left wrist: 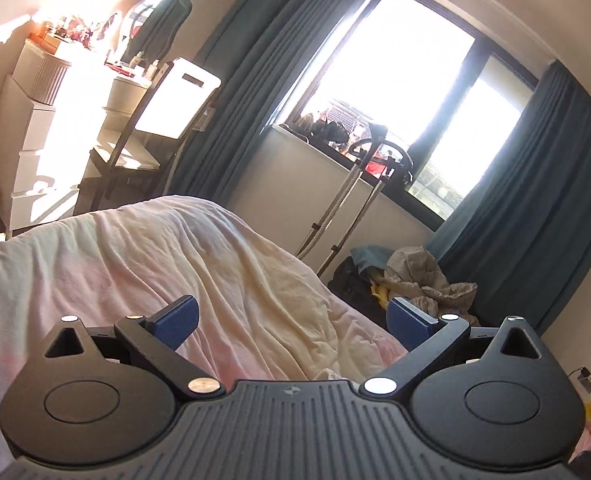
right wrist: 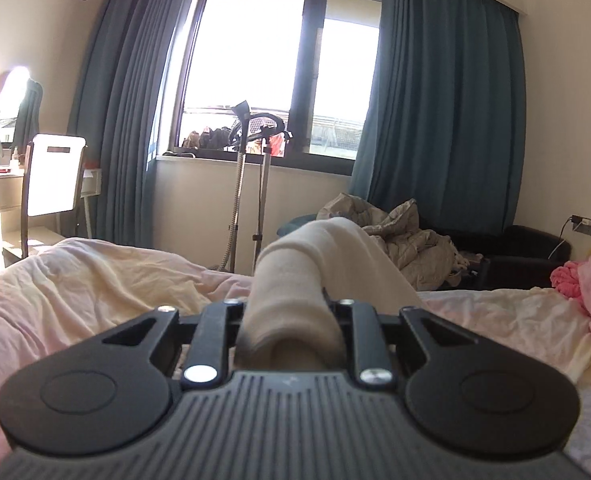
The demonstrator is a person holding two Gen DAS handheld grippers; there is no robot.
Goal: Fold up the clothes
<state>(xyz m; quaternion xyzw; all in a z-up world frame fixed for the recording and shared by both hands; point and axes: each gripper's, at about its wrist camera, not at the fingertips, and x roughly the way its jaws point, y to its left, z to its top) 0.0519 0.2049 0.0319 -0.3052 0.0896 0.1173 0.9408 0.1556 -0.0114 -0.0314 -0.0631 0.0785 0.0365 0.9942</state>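
Note:
My right gripper [right wrist: 291, 312] is shut on a cream, soft garment [right wrist: 307, 264]. The garment bulges up between the jaws and hides the fingertips; it is held above the bed [right wrist: 95, 280]. My left gripper [left wrist: 295, 320] is open and empty, its blue pads [left wrist: 181, 320] spread wide over the pale pink and cream bed cover [left wrist: 155, 260]. A pink garment [right wrist: 587, 284] lies at the bed's right edge in the right wrist view.
A crumpled beige quilt [right wrist: 411, 236] lies on the floor beyond the bed, by a dark armchair [right wrist: 527, 248]. A garment steamer stand [right wrist: 251, 184] stands under the window. A chair [right wrist: 51, 188] and white drawers [left wrist: 35, 140] are on the left. Blue curtains [right wrist: 447, 112] flank the window.

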